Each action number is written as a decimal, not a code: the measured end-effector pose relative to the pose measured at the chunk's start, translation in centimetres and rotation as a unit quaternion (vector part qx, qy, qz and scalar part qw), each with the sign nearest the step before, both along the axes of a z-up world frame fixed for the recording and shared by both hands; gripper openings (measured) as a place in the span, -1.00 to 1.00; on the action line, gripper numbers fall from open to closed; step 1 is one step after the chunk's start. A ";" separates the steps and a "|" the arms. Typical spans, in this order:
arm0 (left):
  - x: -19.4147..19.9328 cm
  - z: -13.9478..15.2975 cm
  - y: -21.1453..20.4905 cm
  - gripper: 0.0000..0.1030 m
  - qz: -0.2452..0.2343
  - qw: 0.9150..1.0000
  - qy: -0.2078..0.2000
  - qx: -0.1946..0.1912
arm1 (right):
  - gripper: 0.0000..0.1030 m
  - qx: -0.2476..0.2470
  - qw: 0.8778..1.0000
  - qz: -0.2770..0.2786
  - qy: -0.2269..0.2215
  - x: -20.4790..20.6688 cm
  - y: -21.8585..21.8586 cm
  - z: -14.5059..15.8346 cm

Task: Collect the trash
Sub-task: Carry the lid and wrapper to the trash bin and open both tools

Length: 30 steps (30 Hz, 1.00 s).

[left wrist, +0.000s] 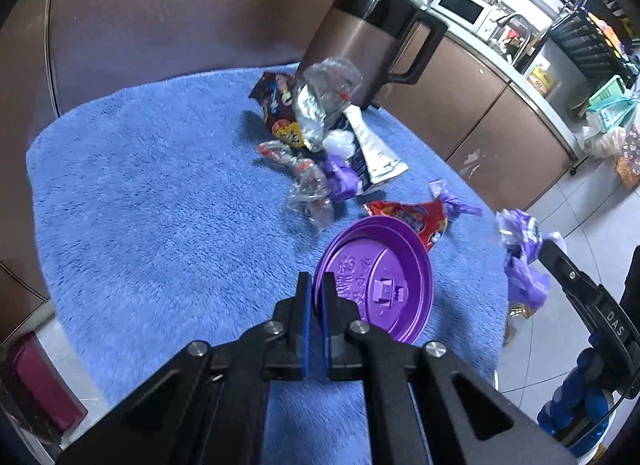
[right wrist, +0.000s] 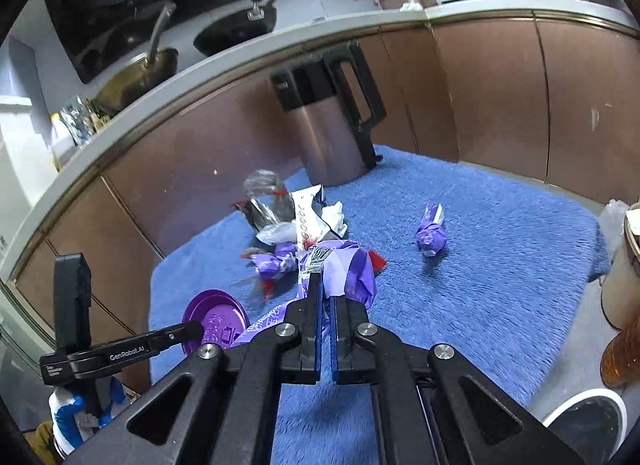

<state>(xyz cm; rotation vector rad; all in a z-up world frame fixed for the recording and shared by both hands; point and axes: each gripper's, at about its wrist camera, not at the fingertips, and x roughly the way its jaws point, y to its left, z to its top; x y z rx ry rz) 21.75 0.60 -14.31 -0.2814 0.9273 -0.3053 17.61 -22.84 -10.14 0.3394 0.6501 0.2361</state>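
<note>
Purple lid (left wrist: 374,285): a plastic cup lid, lower centre of the left wrist view, its edge clamped between the left gripper (left wrist: 318,293) fingers; embossed lettering unreadable.
Right gripper (right wrist: 325,297): fingers pinched on a crumpled purple wrapper (right wrist: 348,269); the wrapper's lower end is hidden behind them.
Trash pile (left wrist: 320,137): foil, clear plastic and snack packets overlapping mid-frame on the blue fleece cloth (left wrist: 160,205).
Background: steel jug (left wrist: 360,37) stands behind the pile.
Stray: a twisted purple wrapper (right wrist: 431,235) lies apart, right of centre.

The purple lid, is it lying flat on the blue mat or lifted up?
Lifted. The left hand-held gripper is shut on the purple lid by its rim, holding it tilted on edge above the blue mat.
</note>
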 end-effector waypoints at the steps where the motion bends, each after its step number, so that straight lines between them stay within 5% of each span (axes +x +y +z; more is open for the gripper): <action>1: -0.3 0.6 -0.3 -0.93 -0.002 1.000 -0.005 0.000 | -0.94 0.001 1.000 -0.005 -0.007 -1.0 -0.4 0.6; 7: -3.0 4.1 -2.9 -0.92 -0.041 0.998 -0.046 -0.005 | -0.94 0.002 0.998 -0.044 -0.038 -6.5 -3.7 3.2; 15: -5.7 6.0 -11.8 -0.92 -0.147 0.987 -0.064 0.004 | -0.94 -0.012 0.989 -0.147 -0.033 -14.6 -10.7 3.3; 24: -8.7 4.2 -24.8 -0.92 -0.274 0.959 -0.051 0.054 | -0.94 -0.012 0.955 -0.289 0.067 -20.8 -20.2 -4.1; 30: -10.5 1.3 -33.7 -0.92 -0.338 0.934 -0.040 0.108 | -0.94 0.001 0.936 -0.331 0.122 -22.7 -23.8 -9.2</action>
